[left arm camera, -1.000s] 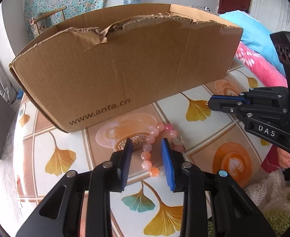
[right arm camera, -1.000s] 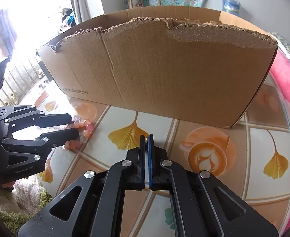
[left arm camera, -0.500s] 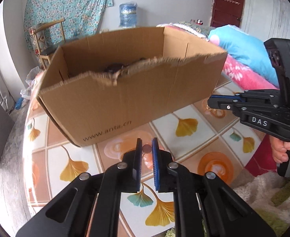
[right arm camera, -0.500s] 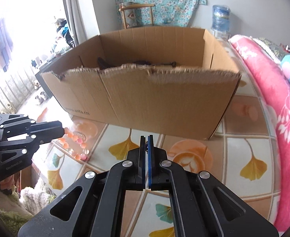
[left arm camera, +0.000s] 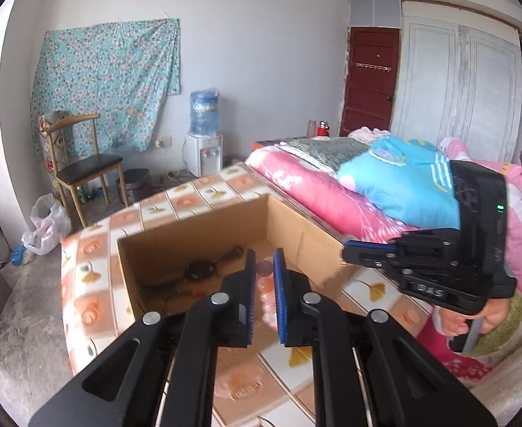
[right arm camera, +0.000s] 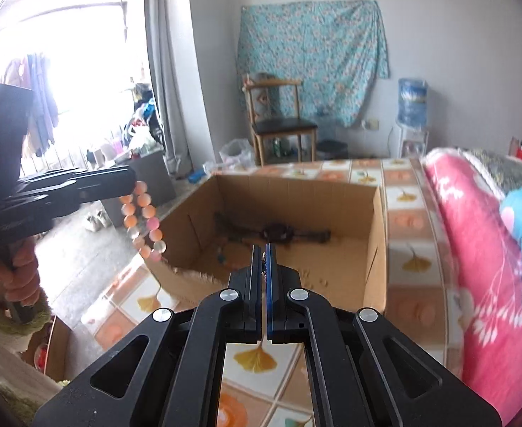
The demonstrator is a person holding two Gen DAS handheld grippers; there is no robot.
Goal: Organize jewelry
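The dark jewelry on the floor of the box (right arm camera: 374,220) is too blurred to identify. The right gripper (right arm camera: 264,249) is clenched on something tiny between its pads, hard to make out. The left gripper (left arm camera: 262,270) grasps the bracelet (right arm camera: 143,220), which a second ago lay on the table (right arm camera: 408,213) and now dangles in the air beside the box.
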